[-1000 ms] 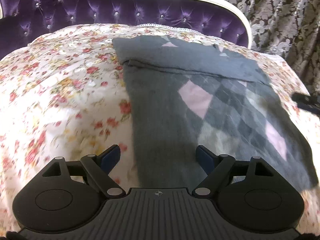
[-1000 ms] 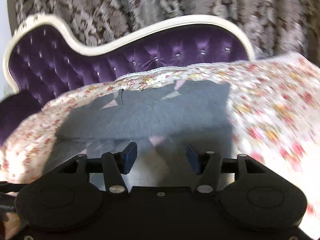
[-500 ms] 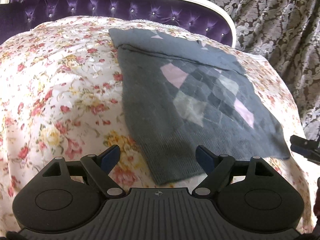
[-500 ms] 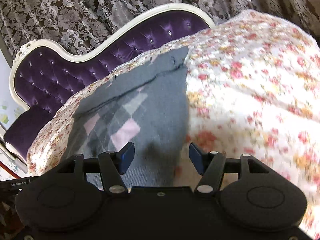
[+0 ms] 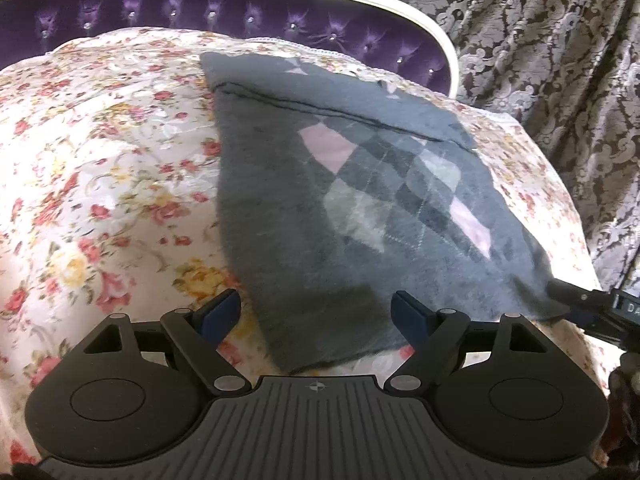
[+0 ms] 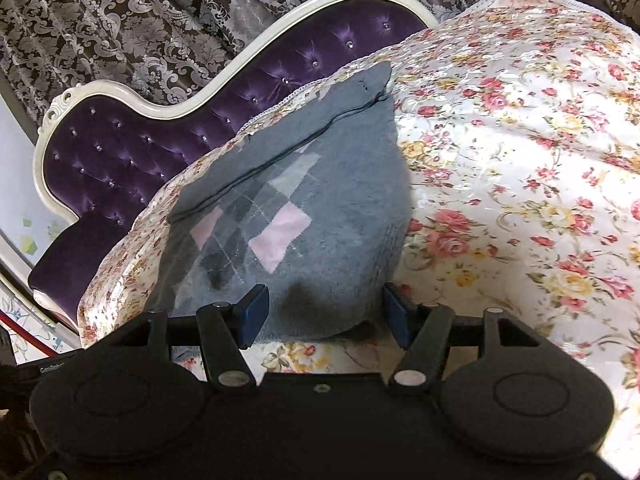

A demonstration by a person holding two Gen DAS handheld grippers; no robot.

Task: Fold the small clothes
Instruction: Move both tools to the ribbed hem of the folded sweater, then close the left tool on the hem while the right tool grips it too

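Note:
A grey knit garment with a pink and grey argyle pattern lies flat on the floral bedspread, its far part folded over along a dark seam. My left gripper is open and empty, just above the garment's near left corner. My right gripper is open and empty over the garment at its other near corner. The right gripper's tip shows at the garment's right corner in the left wrist view.
A purple tufted headboard with a white frame runs along the far side of the bed; it also shows in the right wrist view. Patterned dark curtains hang behind it. The bedspread extends wide beside the garment.
Both grippers have drawn back from over the garment's middle to its near edge and lowered toward the corners. Both stay open.

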